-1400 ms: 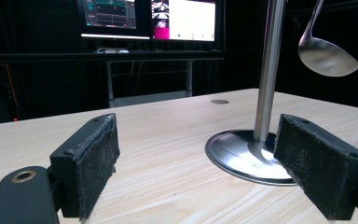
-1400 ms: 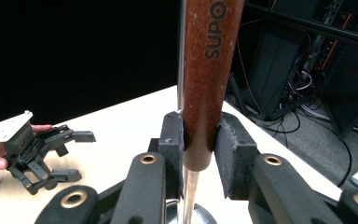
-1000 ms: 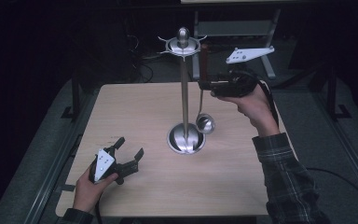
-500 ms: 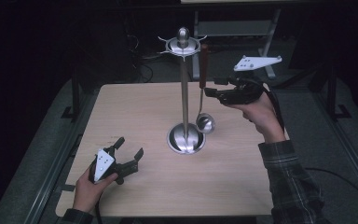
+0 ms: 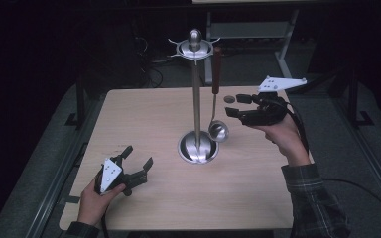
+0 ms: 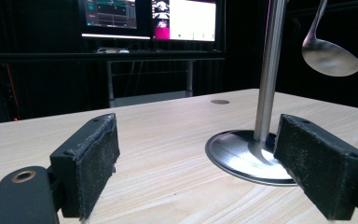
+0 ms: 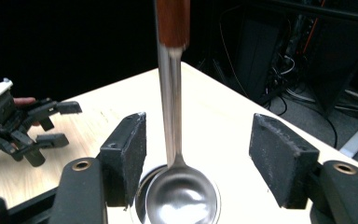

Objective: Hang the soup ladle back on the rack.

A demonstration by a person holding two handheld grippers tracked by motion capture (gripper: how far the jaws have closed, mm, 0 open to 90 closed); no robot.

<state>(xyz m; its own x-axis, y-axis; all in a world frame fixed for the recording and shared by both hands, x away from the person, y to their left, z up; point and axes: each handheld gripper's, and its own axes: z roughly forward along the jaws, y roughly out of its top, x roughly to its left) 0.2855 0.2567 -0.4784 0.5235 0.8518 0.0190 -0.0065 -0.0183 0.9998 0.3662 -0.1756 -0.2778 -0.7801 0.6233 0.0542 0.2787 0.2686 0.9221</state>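
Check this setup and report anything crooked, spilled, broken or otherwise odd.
Nothing stands out. The utensil stand is upright on the table, and the ladle hangs straight from its top ring, bowl down, clear of the tabletop. Nothing is spilled or visibly damaged. The right gripper is open beside the ladle, not touching it.

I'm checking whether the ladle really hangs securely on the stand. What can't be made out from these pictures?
- Where the ladle meets the stand top: too small and dark in the high view; in the right gripper view the handle is cut off by the top edge.
- Left gripper view: the stand's top and most of the ladle are cut off by the top edge.
- Room behind the table: too dark.
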